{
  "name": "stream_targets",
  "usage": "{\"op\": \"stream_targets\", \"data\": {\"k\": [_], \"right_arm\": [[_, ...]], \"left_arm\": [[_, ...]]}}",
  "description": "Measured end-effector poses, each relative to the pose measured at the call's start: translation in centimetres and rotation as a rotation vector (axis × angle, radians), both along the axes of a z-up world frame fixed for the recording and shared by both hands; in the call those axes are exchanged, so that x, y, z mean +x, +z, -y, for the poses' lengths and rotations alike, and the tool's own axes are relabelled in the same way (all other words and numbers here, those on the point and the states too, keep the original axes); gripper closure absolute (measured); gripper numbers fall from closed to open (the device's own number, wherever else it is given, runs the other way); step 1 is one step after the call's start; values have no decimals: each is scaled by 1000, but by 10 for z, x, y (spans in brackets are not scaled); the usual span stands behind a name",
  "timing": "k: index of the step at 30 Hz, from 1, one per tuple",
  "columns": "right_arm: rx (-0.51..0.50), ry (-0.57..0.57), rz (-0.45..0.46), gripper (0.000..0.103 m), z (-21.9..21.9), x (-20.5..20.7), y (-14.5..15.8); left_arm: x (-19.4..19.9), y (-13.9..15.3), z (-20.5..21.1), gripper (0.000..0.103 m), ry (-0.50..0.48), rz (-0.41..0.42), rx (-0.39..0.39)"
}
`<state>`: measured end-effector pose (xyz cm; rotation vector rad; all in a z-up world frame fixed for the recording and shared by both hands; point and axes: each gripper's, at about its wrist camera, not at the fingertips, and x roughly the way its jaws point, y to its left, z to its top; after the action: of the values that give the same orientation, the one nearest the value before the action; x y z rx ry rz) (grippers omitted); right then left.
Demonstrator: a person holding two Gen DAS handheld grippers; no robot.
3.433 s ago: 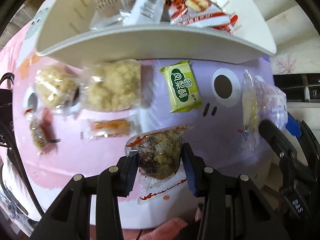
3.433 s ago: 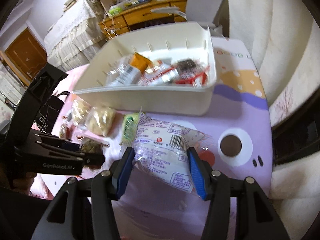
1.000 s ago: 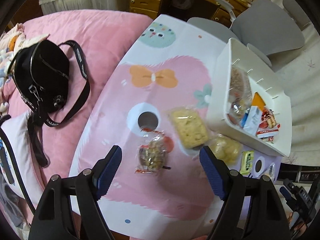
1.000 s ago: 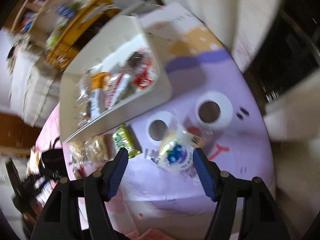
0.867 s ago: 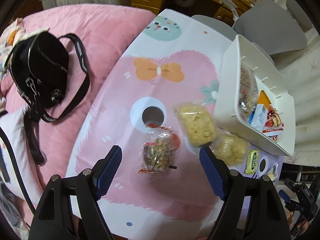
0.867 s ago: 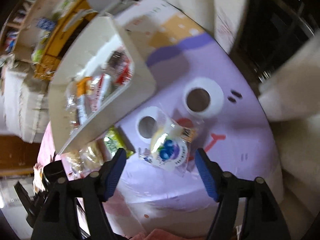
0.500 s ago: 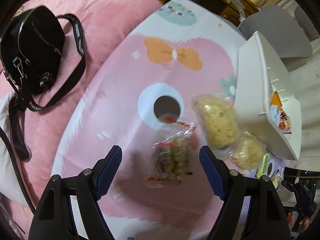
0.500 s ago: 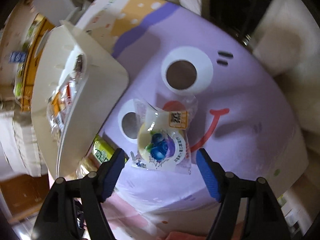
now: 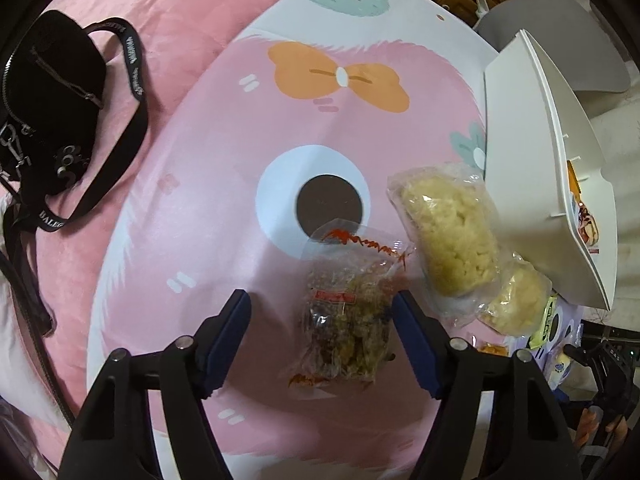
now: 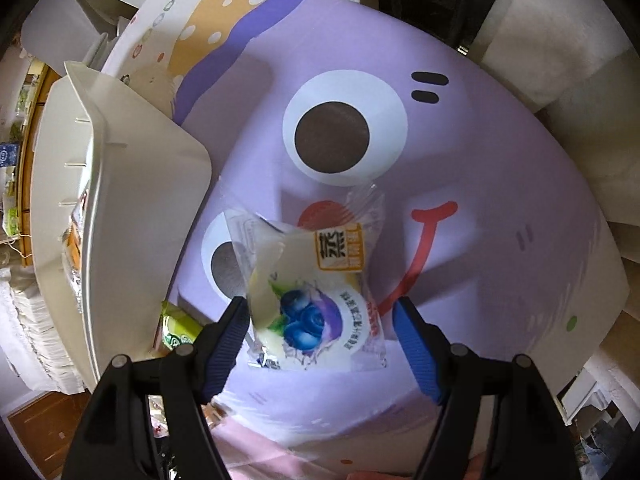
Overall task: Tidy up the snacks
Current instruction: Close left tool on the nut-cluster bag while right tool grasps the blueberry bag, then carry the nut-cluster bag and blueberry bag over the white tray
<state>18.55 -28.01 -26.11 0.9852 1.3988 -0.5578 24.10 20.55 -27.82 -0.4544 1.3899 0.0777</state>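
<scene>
Left gripper (image 9: 322, 316): jaws closing around the brown nut-cluster packet (image 9: 347, 320) mid-tabletop, not yet pinching. Right gripper (image 10: 318, 322): spread, astride the blueberry cake packet (image 10: 310, 300) near the tabletop's front edge, beside the white bin (image 10: 132, 216). Best centred, lowered, squeezed gently.

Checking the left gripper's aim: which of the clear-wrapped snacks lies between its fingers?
The dark nut-and-seed snack with red-printed wrapper ends, not the two pale yellow puffed cakes beside the white bin.
</scene>
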Motion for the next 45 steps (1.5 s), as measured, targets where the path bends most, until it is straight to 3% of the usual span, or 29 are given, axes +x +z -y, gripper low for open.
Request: {"op": "stream_targets", "data": {"k": [4, 8, 13, 16, 31, 39, 45], "right_arm": [[-8, 3, -28, 29, -3, 5, -5], [-16, 12, -32, 38, -13, 10, -12], [-25, 31, -19, 45, -18, 12, -8], [-25, 48, -5, 51, -18, 15, -5], [-13, 157, 8, 54, -47, 11, -5], [67, 359, 41, 54, -103, 19, -4], [66, 546, 116, 54, -147, 34, 17]], "left_arm": [[3, -2, 6, 44, -24, -4, -13], [6, -3, 15, 56, -53, -4, -3], [7, -2, 16, 61, -58, 1, -4], [6, -3, 16, 70, -54, -7, -8], [-13, 14, 26, 71, -67, -2, 27], [-26, 48, 30, 71, -86, 30, 46], [-20, 88, 39, 71, -159, 94, 60]]}}
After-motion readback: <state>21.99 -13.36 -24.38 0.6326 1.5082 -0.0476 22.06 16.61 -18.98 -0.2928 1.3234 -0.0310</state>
